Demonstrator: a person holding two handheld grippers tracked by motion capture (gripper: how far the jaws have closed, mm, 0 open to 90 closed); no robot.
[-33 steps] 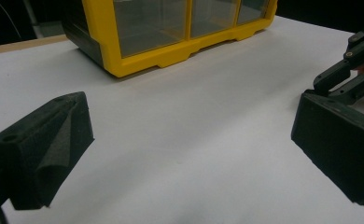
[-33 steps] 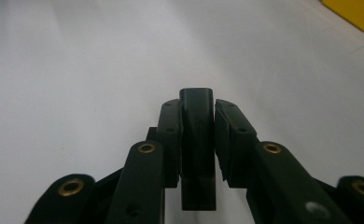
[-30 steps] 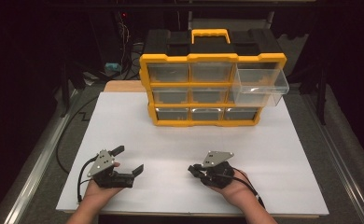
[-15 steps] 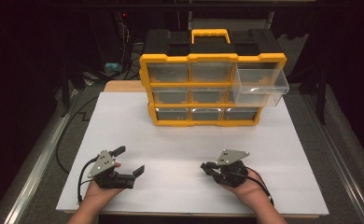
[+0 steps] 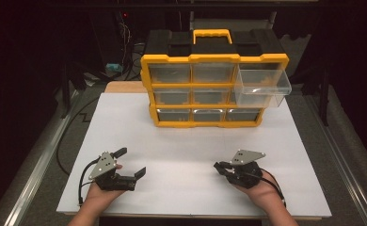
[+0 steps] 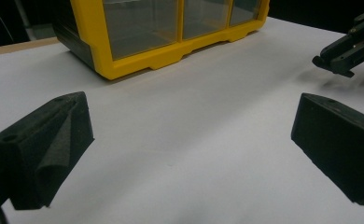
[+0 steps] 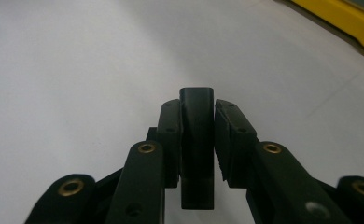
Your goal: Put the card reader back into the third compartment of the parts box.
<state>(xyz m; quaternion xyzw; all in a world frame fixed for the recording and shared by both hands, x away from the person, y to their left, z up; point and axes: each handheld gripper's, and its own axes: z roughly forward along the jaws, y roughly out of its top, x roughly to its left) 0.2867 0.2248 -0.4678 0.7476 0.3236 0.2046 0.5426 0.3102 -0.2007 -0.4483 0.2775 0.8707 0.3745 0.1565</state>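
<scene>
R gripper [image 5: 221, 167] over white tabletop [image 5: 191, 141].

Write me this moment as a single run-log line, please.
left gripper: open, empty | right gripper: shut on small black block | top-right drawer: pulled out

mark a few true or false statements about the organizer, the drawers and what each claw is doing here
1. The right claw is shut on a small black block. True.
2. The left claw grips a drawer. False: its jaws stand wide apart over the bare white board, with nothing between them.
3. One clear drawer sticks out of the yellow organizer. True: it is at the organizer's right side.
4. The organizer lies flat on its back. False: it stands upright, with its yellow handle on top.
5. The two claws touch each other. False: they sit apart near the board's front edge.
</scene>
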